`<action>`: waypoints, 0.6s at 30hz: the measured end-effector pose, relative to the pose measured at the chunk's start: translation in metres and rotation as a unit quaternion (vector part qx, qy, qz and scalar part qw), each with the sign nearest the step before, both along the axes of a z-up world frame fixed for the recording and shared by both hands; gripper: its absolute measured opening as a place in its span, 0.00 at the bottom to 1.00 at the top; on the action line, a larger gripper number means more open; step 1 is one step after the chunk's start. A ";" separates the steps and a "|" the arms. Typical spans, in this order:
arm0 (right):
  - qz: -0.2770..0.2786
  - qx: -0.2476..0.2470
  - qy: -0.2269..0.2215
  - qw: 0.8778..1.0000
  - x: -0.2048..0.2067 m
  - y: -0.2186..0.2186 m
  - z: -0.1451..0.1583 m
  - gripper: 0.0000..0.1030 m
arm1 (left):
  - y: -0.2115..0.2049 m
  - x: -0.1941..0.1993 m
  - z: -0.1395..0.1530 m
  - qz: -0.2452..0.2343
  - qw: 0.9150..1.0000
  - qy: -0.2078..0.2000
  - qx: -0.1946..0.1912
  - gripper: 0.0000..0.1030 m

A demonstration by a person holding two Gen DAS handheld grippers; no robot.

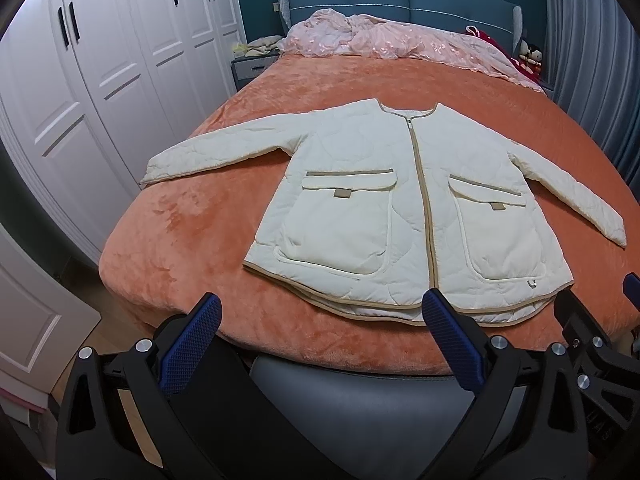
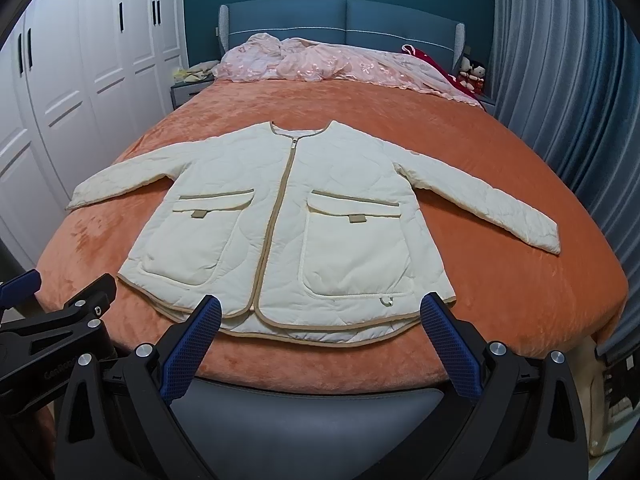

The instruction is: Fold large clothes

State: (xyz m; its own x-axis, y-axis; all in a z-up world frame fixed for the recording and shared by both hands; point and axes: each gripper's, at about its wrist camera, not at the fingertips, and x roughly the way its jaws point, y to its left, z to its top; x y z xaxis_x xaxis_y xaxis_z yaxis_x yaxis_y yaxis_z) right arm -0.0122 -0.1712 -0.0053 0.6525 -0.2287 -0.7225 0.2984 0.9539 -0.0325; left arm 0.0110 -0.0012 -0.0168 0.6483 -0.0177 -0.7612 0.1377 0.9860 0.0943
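My left hand-held gripper [image 1: 320, 312] and right hand-held gripper [image 2: 320, 312] both gape wide, holding nothing, side by side over the bed's [image 2: 520, 300] near edge. Just past the fingertips lies the jacket [image 2: 288, 216], flat, zipped, hem toward me, collar away. Sleeves spread out; the left one ends at the bed's left edge, the right one stops short of the right edge. Bare orange blanket rings the jacket. Farther: pink bedding [image 2: 320, 64] heaped by the headboard [image 2: 344, 20]. Wardrobe [image 1: 100, 80] left, curtain [image 2: 560, 100] right.
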 end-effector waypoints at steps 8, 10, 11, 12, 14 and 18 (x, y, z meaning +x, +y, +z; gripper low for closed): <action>0.000 -0.001 0.000 1.000 0.000 0.001 0.000 0.95 | 0.000 -0.002 0.001 -0.002 1.000 0.000 -0.001 0.95; 0.000 0.000 0.001 1.000 0.000 0.001 0.000 0.95 | -0.001 -0.002 0.001 -0.002 1.000 0.000 -0.001 0.95; 0.000 0.000 0.001 1.000 0.000 0.000 0.000 0.95 | -0.001 -0.002 0.001 -0.002 1.000 0.000 0.001 0.95; 0.000 0.001 0.001 1.000 0.001 0.000 0.000 0.95 | -0.002 -0.002 0.000 -0.002 1.000 0.000 0.002 0.95; 0.000 0.002 0.003 1.000 0.002 -0.002 -0.001 0.95 | -0.002 -0.001 -0.001 -0.002 1.000 0.002 0.003 0.95; -0.001 0.009 0.004 1.000 0.008 -0.014 -0.007 0.95 | -0.001 0.007 -0.008 0.002 1.000 0.010 0.008 0.95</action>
State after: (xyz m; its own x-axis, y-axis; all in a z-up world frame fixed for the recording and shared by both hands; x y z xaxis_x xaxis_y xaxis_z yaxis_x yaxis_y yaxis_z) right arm -0.0046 -0.1847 -0.0128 0.6464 -0.2170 -0.7315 0.3005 0.9536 -0.0174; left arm 0.0182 -0.0022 -0.0251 0.6331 -0.0033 -0.7741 0.1363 0.9848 0.1073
